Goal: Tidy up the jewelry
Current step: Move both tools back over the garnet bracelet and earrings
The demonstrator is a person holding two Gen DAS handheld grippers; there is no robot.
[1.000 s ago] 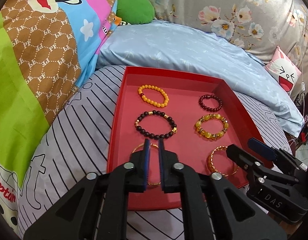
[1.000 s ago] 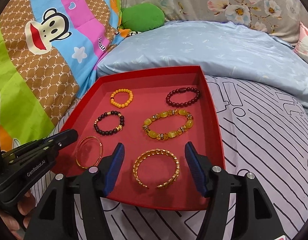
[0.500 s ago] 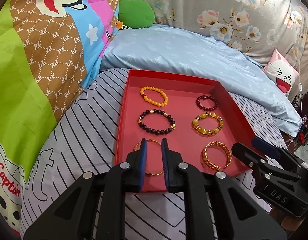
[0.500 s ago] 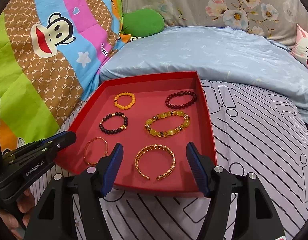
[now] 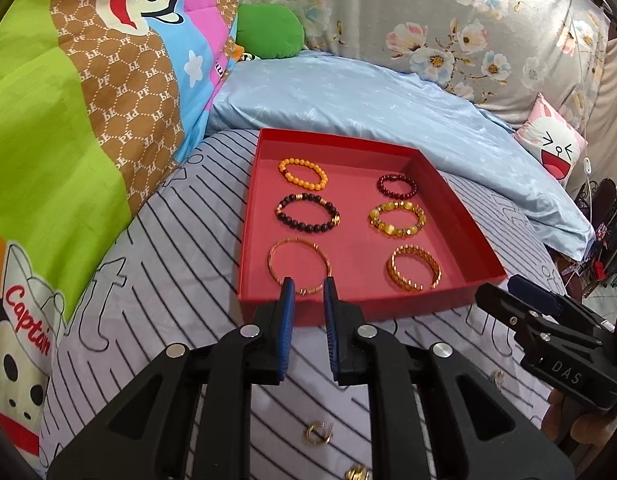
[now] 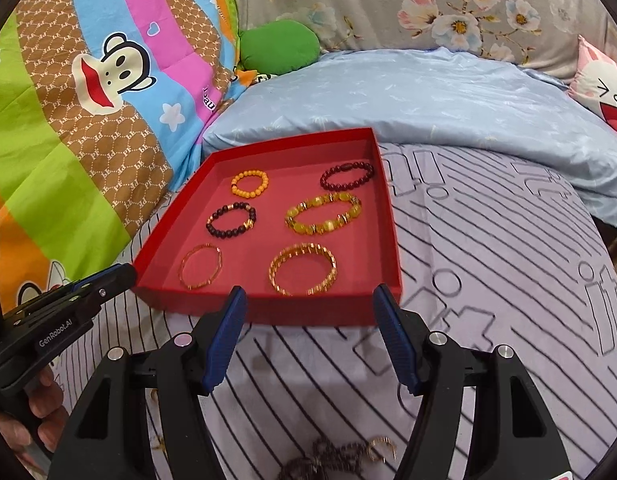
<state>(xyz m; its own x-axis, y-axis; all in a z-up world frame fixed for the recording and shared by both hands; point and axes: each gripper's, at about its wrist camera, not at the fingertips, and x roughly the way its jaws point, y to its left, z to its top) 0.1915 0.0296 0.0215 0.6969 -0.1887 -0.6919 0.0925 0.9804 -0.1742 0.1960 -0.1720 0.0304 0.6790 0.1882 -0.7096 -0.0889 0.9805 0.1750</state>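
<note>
tray: red tray [image 5: 444, 216] sits on the striped bedsheet [image 5: 156, 280], ahead of both tongs; I count six bracelets inside in two columns, none touching.
nearest in tray: thin gold bangle [image 5: 299, 266] lies just beyond my left tongs [image 5: 308, 294]; gold chain cuff [image 6: 302, 275] lies just beyond my right tongs [image 6: 308, 300].
loose pieces: what is left to sort lies behind the tips, on the sheet near the bottom edge of each view. Small gold hoop earrings [image 5: 319, 433] lie under the left tongs; a dark bead strand [image 6: 328, 454] and a gold ring-like piece [image 6: 382, 448] lie under the right.
key relation: the next pick is toward me and down, not forward. I judge each hand must pull back and dip.
long axis: bead strand is bunched, mostly hidden by the tongs body; I cannot tell its run.
nearer hand: right for the strand, left for the hoops.
left tongs: nearly pressed together, narrow gap, nothing pinched.
right tongs: spread wide, empty.
risk: small hoops may sink into soft bedding.
</note>
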